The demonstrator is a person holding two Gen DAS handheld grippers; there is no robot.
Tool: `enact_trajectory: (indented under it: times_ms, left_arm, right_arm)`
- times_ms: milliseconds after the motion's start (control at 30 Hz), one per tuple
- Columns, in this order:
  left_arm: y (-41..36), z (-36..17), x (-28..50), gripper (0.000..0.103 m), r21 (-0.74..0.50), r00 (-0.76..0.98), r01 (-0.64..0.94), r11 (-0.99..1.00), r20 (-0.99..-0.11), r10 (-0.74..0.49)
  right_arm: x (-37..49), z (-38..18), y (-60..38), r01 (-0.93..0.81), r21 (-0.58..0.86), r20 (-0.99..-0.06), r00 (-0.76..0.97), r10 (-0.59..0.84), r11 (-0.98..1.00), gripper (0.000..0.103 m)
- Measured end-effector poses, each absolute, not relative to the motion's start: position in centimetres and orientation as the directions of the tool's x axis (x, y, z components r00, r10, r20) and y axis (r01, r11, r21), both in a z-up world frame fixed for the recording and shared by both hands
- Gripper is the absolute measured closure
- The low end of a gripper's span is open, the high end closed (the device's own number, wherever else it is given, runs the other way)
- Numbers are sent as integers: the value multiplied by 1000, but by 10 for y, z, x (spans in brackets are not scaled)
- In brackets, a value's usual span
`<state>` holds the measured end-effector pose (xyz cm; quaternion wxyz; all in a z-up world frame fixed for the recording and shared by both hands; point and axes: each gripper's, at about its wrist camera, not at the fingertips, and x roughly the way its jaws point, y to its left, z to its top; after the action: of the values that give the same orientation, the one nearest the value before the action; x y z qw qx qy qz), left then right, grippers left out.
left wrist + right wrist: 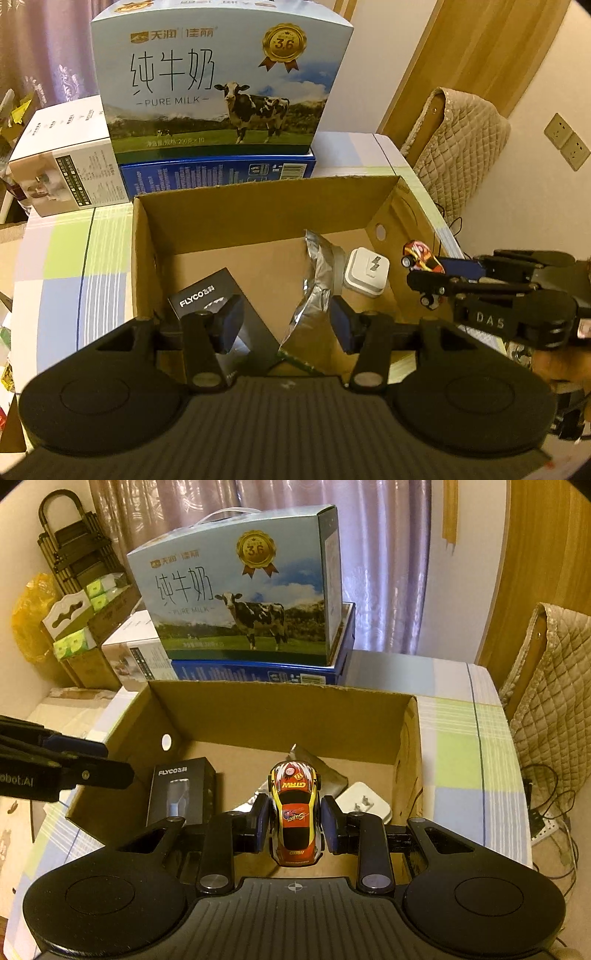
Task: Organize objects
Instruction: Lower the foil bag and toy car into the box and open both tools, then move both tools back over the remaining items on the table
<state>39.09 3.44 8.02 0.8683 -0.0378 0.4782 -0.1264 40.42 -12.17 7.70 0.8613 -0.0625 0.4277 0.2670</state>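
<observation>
An open cardboard box (258,188) (280,692) stands on the table. It holds a black FLYCO box (207,291) (181,790), a crumpled silver foil pouch (317,273) (332,771) and a white charger (367,271) (364,801). My right gripper (295,827) (428,273) is shut on a red and yellow toy car (295,819) (423,260), held in the air over the box's right wall. My left gripper (286,323) (110,762) hovers open over the near left part of the box, with nothing between its fingers.
Behind the box, a pure milk carton (221,85) (240,598) sits on a flat blue box (218,171), with a white box (62,162) to its left. A chair with a quilted cover (458,147) stands at the right. Cables (550,812) hang off the table's right edge.
</observation>
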Motion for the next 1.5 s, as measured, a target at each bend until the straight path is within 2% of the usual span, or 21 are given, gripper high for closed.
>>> enact_trajectory:
  times_ms: [133,167,200,267,300,500,667,800,1200,1500]
  left_arm:
    - [36,82,387,56,-187,518,187,964,-816,-258]
    - [36,82,386,51,-186,521,187,965,-814,-258]
    - [36,83,384,44,-182,526,186,965,-811,-254]
    - [36,83,381,40,-172,533,191,966,-809,-250]
    - [37,83,378,38,-168,535,193,967,-807,-248]
    - [36,79,358,30,-131,559,203,970,-798,-225]
    - [31,78,331,28,-123,572,212,969,-789,-226]
    - [24,82,301,20,-103,602,218,971,-768,-216]
    - [13,85,199,9,-44,643,184,982,-750,-155]
    - [15,77,128,5,-71,657,110,991,-744,-126]
  right_arm:
    - [405,79,-123,-515,132,-754,502,423,847,76]
    - [405,80,-123,-513,132,-747,511,425,848,74]
    - [405,80,-124,-515,130,-737,522,430,847,66]
    - [404,81,-126,-512,124,-716,547,434,850,47]
    - [403,82,-127,-507,127,-708,556,436,852,45]
    - [395,86,-141,-484,147,-701,564,436,863,45]
    - [370,93,-159,-473,157,-692,573,438,867,45]
    - [343,102,-175,-462,168,-683,583,440,871,45]
    - [228,102,-225,-450,186,-671,591,447,873,45]
    - [149,86,-252,-425,206,-674,591,443,881,45]
